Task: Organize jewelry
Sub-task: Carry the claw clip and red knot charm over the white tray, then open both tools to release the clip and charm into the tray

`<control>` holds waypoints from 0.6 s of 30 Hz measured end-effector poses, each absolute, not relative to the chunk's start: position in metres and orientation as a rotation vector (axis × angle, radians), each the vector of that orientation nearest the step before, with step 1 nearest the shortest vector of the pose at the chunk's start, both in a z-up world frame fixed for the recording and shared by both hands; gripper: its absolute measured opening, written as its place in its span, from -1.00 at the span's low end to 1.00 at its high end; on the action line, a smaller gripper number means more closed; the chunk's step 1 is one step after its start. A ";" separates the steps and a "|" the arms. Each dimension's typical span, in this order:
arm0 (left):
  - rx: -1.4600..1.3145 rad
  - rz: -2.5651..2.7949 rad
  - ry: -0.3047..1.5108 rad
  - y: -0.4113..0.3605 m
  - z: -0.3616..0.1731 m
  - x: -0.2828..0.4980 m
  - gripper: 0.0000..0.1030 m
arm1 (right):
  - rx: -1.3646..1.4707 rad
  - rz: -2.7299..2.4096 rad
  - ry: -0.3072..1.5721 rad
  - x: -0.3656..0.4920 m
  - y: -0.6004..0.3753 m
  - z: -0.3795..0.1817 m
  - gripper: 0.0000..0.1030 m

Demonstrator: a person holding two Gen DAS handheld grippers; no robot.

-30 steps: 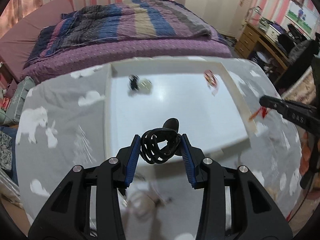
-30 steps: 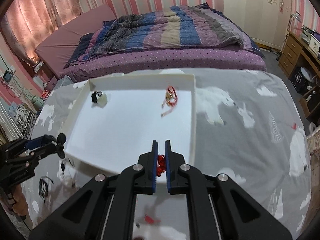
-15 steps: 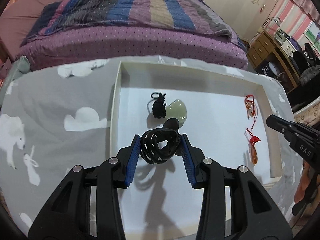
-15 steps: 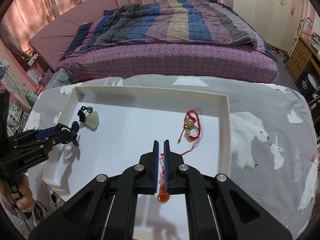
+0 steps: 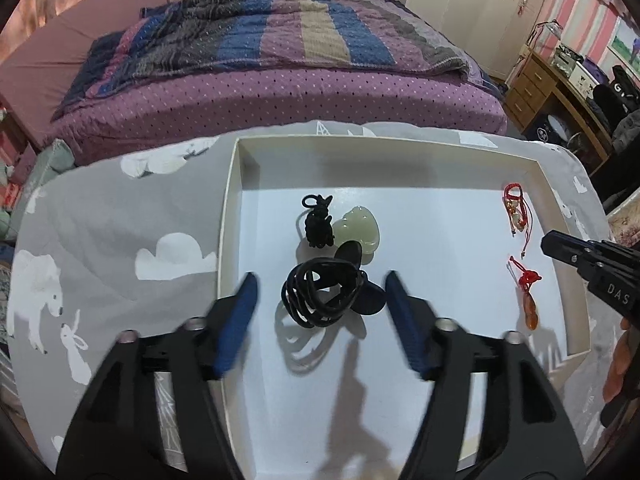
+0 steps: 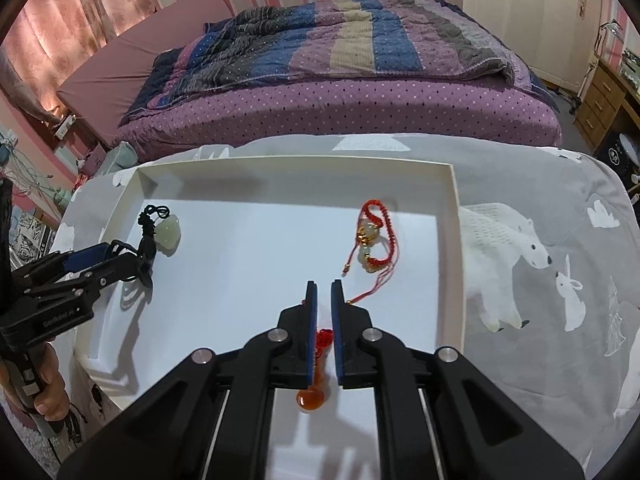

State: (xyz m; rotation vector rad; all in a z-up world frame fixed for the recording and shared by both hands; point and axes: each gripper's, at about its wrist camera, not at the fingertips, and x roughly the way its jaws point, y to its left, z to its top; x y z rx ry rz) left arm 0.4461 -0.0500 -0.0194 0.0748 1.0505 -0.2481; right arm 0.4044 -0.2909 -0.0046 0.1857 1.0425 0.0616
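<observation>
While opening the left gripper at the lower middle of the left wrist view, letting go rather than taking hold. Blue pads blurred and clear on both sides of the black coiled cord necklace with a dark oval pendant. Resting now on the floor of the shallow white rectangular tray, just below the pale green jade pendant on a black knotted cord. Probably placed there to keep the 2 dark-corded pieces together at the left.

Over at the right side of the tray, the same logic in red. Right gripper all but closed, with only a narrow slit between the pads. Visible in that slit, the red knot of the orange gourd-shaped pendant on a red cord, with the gourd itself low under the fingers. Cannot tell whether pinched or already lying on the tray floor. Positioned just below the red braided bracelet with gold and green beads, likely to pair the 2 red pieces.

Beneath everything, the worktop under a grey cloth printed with white polar bears.
</observation>
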 end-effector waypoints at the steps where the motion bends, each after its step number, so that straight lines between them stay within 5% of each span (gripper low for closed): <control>1: 0.080 -0.248 1.045 -0.051 -0.018 0.444 0.37 | 0.181 0.060 1.040 0.403 -0.291 -0.004 -0.84; 5: 0.065 -0.260 1.043 -0.046 -0.008 0.432 0.41 | 0.181 0.045 1.034 0.391 -0.294 0.004 -0.84; 7: 0.057 -0.258 1.017 -0.040 0.003 0.417 0.64 | 0.175 0.042 1.028 0.382 -0.297 0.009 -0.81; 10: 0.056 -0.252 0.982 -0.032 0.019 0.398 0.81 | 0.151 0.015 1.002 0.362 -0.298 0.022 0.05; 18: 0.046 -0.217 0.922 0.009 0.052 0.330 0.94 | 0.134 0.013 1.004 0.300 -0.302 0.041 0.19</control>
